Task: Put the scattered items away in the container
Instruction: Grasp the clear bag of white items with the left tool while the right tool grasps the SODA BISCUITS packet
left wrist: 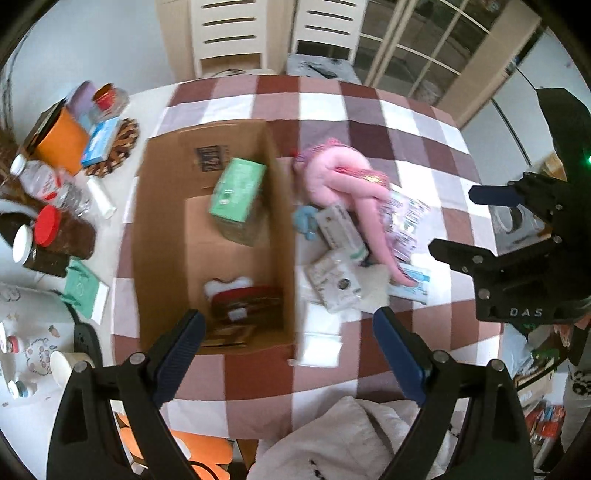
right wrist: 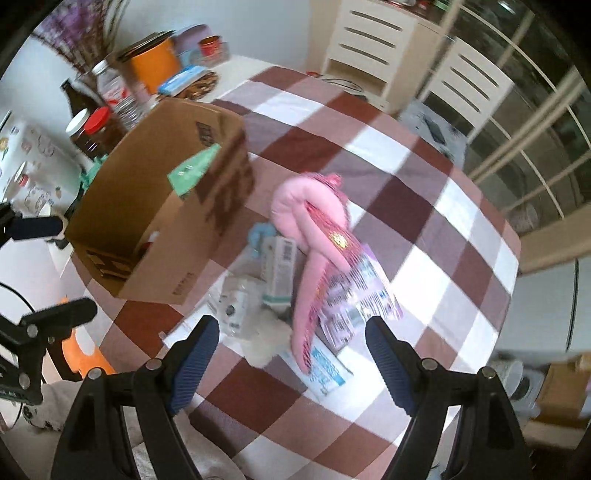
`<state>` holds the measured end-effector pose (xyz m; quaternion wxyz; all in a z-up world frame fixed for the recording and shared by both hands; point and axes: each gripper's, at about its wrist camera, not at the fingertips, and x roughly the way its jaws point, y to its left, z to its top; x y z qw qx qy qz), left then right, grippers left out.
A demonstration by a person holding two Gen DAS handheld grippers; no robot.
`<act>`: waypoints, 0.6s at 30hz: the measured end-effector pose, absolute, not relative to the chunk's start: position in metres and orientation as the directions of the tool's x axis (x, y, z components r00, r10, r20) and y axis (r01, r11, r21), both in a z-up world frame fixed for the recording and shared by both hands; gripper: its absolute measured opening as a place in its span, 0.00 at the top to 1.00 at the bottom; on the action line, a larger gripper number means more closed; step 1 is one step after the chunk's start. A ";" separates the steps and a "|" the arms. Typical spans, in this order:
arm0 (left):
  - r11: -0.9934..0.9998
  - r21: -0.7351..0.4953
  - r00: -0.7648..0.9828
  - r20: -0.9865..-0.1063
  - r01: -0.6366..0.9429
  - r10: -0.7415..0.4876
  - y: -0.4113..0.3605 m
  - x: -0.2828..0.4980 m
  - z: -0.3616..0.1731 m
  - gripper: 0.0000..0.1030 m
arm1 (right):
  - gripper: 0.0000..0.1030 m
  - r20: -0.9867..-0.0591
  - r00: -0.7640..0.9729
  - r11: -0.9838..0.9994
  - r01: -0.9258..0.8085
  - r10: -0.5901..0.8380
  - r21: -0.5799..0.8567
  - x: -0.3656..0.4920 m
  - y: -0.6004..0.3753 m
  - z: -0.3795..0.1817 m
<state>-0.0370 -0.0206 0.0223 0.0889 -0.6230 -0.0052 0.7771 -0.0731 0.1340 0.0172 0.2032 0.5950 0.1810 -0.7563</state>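
An open cardboard box (left wrist: 162, 236) (right wrist: 155, 206) stands on the checked tablecloth. It holds a green box (left wrist: 238, 194) and a red and white item (left wrist: 240, 295). Right of it lies a pile: a pink plush toy (left wrist: 343, 177) (right wrist: 314, 221), white cartons (left wrist: 341, 230) (right wrist: 280, 269), a purple-printed packet (left wrist: 404, 218) (right wrist: 354, 302), a blue-printed sachet (left wrist: 415, 282) (right wrist: 328, 365) and a small blue item (left wrist: 304, 221). My left gripper (left wrist: 290, 354) is open above the box's near end. My right gripper (right wrist: 291, 363) is open above the pile's near edge and also shows in the left wrist view (left wrist: 476, 221).
Left of the box stand jars with red and white lids (left wrist: 44, 229), a clear bottle (left wrist: 51, 184), an orange container (left wrist: 61, 142), a blue pack (left wrist: 101, 142) and a green pouch (left wrist: 83, 288). White chairs (left wrist: 229, 33) stand beyond the table. A white cloth (left wrist: 347, 435) lies at the near edge.
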 end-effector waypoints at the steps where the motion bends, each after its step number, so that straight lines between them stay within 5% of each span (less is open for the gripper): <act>1: -0.982 -0.120 -0.204 -0.968 -0.146 0.149 -0.013 -0.037 0.022 0.09 | 0.19 -0.974 -0.209 -0.866 0.500 -0.092 -0.026 -0.072 0.144 0.016; 18: -0.952 -0.143 -0.162 -0.968 -0.271 0.192 0.068 -0.024 -0.034 0.09 | 0.19 -0.979 -0.168 -0.939 0.341 -0.117 0.053 -0.054 0.253 -0.037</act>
